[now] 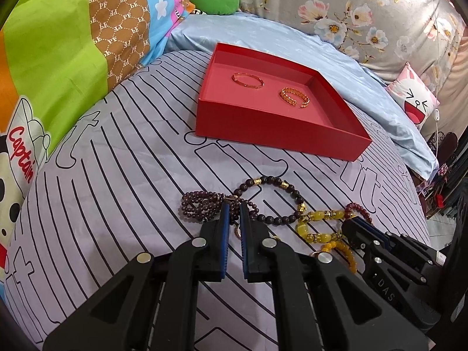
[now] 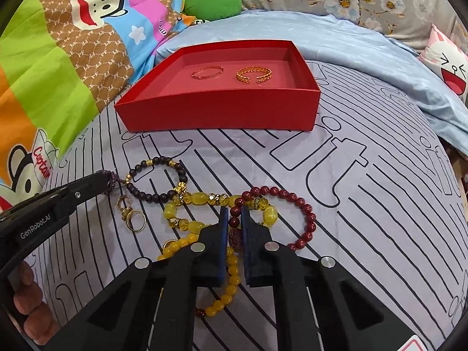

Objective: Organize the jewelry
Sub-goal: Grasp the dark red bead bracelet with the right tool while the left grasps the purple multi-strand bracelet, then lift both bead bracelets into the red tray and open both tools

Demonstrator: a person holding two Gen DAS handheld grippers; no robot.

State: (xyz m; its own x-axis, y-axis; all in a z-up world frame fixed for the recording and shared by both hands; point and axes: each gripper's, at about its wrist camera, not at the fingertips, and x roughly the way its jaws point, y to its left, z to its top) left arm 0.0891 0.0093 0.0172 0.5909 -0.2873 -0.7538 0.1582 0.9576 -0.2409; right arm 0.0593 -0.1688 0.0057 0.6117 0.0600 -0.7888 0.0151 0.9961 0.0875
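Between the closed right gripper (image 2: 235,213) jaws sits the red bead bracelet (image 2: 304,213); left gripper (image 1: 233,209) jaws clamp the purple bead strand (image 1: 196,201).

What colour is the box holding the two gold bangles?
Red box, with a pinker floor inside; clearest in the right wrist view.

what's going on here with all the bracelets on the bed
A person is sorting jewelry with a gripper in each hand. Two gold bangles already lie in the red box on the striped sheet. The left gripper is shut on the purple bead strand, and the right gripper is shut on the red bead bracelet. A dark bead bracelet, yellow beads and some rings are still in a heap on the sheet.
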